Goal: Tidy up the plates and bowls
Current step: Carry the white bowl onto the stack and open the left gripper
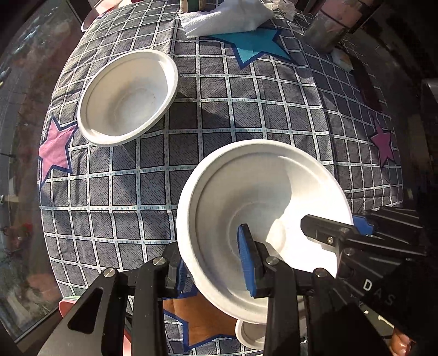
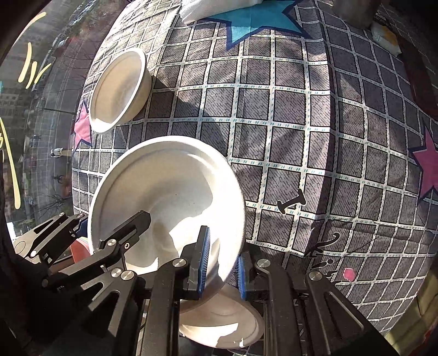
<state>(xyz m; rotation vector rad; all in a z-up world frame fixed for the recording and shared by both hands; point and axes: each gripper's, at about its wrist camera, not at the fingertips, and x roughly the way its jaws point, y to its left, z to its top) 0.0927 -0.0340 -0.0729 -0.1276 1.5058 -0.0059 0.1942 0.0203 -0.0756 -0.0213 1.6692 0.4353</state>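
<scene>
A white paper bowl (image 1: 246,186) (image 2: 164,178) hangs tilted above the checked tablecloth (image 1: 153,186), gripped from two sides. My left gripper (image 1: 213,268) (image 2: 113,219) is shut on its near rim, one blue pad inside the bowl and one outside. On the opposite rim my right gripper (image 2: 221,263) (image 1: 336,221) is shut the same way. A second white bowl (image 1: 128,95) (image 2: 120,90) stands upright on the cloth at the far left, apart from both grippers. Under the held bowl lies another white bowl (image 2: 219,323) (image 1: 249,336), partly hidden.
A folded white towel (image 1: 224,16) lies at the far edge on a blue star. A metal cylinder (image 1: 325,30) stands at the far right. A window pane (image 2: 32,137) runs close along the table's left edge. Something pink (image 1: 65,304) sits at the near left corner.
</scene>
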